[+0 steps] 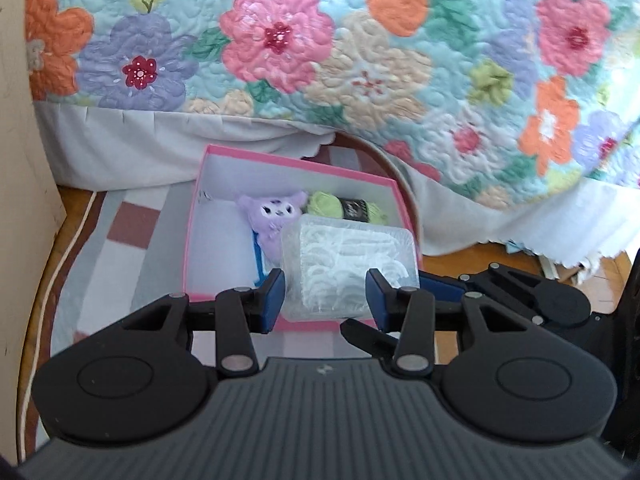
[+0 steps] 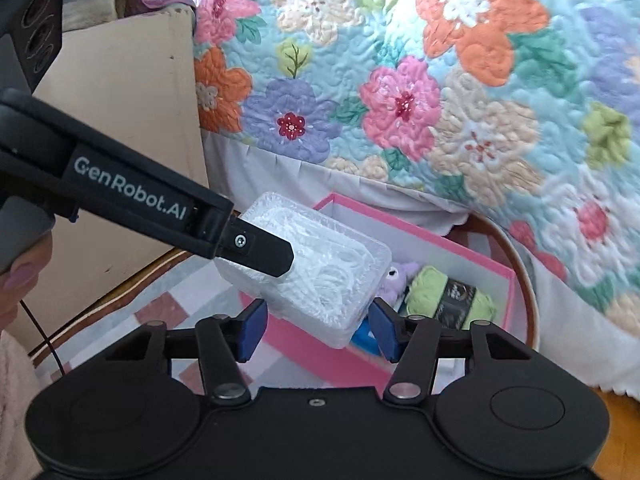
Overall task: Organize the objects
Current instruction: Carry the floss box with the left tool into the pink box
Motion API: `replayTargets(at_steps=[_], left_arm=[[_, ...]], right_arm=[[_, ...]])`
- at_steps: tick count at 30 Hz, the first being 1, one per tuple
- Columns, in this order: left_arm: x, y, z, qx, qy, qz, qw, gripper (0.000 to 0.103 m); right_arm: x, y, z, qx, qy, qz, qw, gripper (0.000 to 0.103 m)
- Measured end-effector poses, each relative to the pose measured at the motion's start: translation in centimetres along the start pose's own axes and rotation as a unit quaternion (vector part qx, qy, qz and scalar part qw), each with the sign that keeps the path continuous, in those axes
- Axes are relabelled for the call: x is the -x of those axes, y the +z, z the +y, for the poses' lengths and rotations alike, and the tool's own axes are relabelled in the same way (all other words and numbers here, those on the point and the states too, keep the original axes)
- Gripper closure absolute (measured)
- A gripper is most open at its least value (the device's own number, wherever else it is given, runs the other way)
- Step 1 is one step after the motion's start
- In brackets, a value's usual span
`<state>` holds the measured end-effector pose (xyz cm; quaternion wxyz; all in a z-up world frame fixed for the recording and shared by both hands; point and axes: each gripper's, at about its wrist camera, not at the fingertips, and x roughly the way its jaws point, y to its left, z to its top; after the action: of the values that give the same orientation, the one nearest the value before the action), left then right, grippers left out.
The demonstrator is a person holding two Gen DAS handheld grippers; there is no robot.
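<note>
- Hanging beyond my grippers, the floral quilt (image 1: 360, 60) could snag a rising load.
- Below both sits the pink box (image 1: 296, 166).
- My left gripper (image 1: 326, 294) grasps the clear tub (image 1: 352, 264); it could slip.
- My right gripper (image 2: 318, 330) stands unclenched around the tub's end, possibly knocking it.

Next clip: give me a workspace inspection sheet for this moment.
Surface: checked rug on a wood floor.
Job's things: pink box on the rug holds a purple plush, green yarn and something blue; clear container of white stuff is held over the box.
Clutter: paper scraps below the quilt's hem.
Grippers: left gripper shut on the container; right gripper brackets its near end, contact unclear.
Cables: white cord along the rug's edge; thin dark cable at the left.
Surroundings: bed with floral quilt; beige panel.
</note>
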<state>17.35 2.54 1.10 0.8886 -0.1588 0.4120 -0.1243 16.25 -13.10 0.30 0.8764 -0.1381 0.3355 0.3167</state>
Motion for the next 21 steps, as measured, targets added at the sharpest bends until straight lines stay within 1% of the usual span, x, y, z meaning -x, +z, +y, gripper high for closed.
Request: replayTargets(at_steps=[2,6,9,12,16,19,21], left_arm=[[-1.8,1.2,0.5,0.010,0.004,0.011,0.9999,0.060],[-5.6,2.6,1.4,0.023,0.010,0.039,0.9989,0.060],[-8.5,3.1,2.2,0.037,0.008,0.067,0.9971,0.061],[-10.9,2.8,3.2,0.060,-0.001,0.089,0.9942,0.061],[-12.7,2.0,3.8,0.076,-0.006,0.107,0.9913,0.061],[-13.2,1.5,3.3,0.057,-0.002,0.108,0.9925,0.061],[-13.7,1.2,3.5,0.057,-0.002,0.112,0.9920,0.061]], right_arm=[[-1.7,0.7,-1.2,-0.010,0.011,0.013,1.000,0.043],[-5.4,1.2,-4.0,-0.058,0.048,0.049,0.996,0.044],[-7.9,0.8,-5.9,-0.089,0.068,0.080,0.990,0.044],[-9.7,-0.2,-7.0,-0.109,0.080,0.100,0.986,0.044],[-11.1,-1.1,-7.9,-0.128,0.094,0.118,0.980,0.044],[-11.8,-1.5,-8.2,-0.132,0.100,0.126,0.978,0.044],[-12.3,-1.8,-8.4,-0.138,0.103,0.133,0.976,0.044]])
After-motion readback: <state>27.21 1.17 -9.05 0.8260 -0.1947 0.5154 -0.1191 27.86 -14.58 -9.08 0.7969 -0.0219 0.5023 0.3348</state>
